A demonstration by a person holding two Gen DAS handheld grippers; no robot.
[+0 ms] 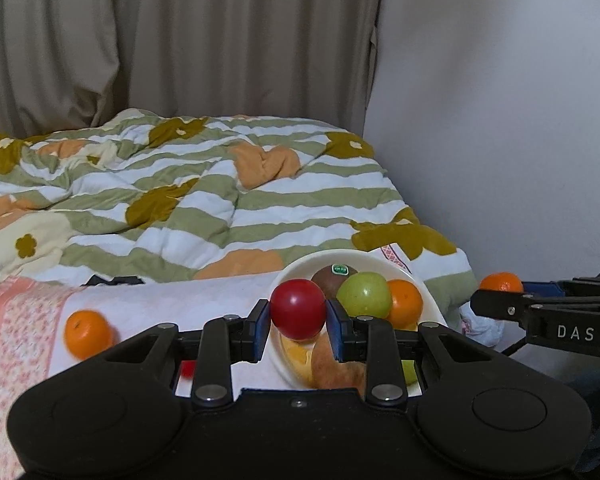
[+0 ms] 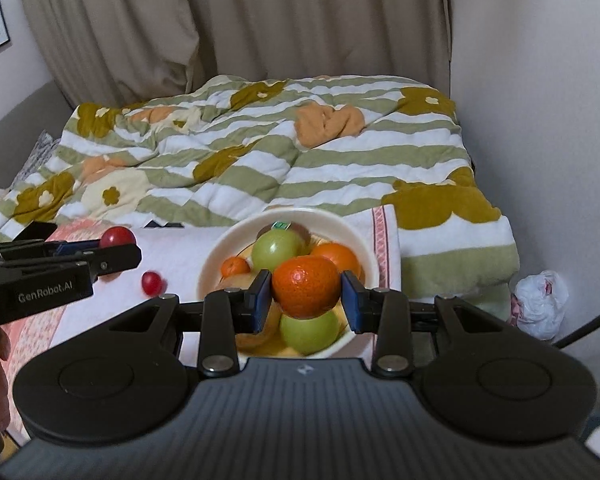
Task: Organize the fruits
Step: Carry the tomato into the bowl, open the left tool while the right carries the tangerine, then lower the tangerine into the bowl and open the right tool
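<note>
Both grippers are carrying fruit toward the white bowl (image 2: 370, 258), which is sitting on the pale cloth (image 1: 204, 300) spread over the near end of the bed. The left gripper (image 1: 299, 320) is gripping a red plum (image 1: 298, 309) between its blue pads and is holding it above the bowl's near-left rim. The right gripper (image 2: 306, 294) is clamping a mandarin (image 2: 306, 286) and is hovering directly over the bowl's contents.

The bowl is already holding green apples (image 2: 278, 249), an orange (image 2: 338, 258), a small mandarin (image 2: 235, 267), something yellow lower down and a brown fruit at the back. So the step in hand looks like the drop-off, judging by where both loads are hanging. The next move is probably asking each gripper to lower its fruit into a gap in the pile and open gently, since the heap is rounded and a fruit could roll out.

Two fruits are lying loose on the cloth: an orange (image 1: 87, 334) near its left edge and a small red fruit (image 2: 153, 283) just left of the bowl.

Writing: "DAS" on the right gripper's side, "GenRobot.AI" on the left gripper's side. The brown fruit is wearing a green sticker (image 1: 339, 269); its text is too small to read.
</note>
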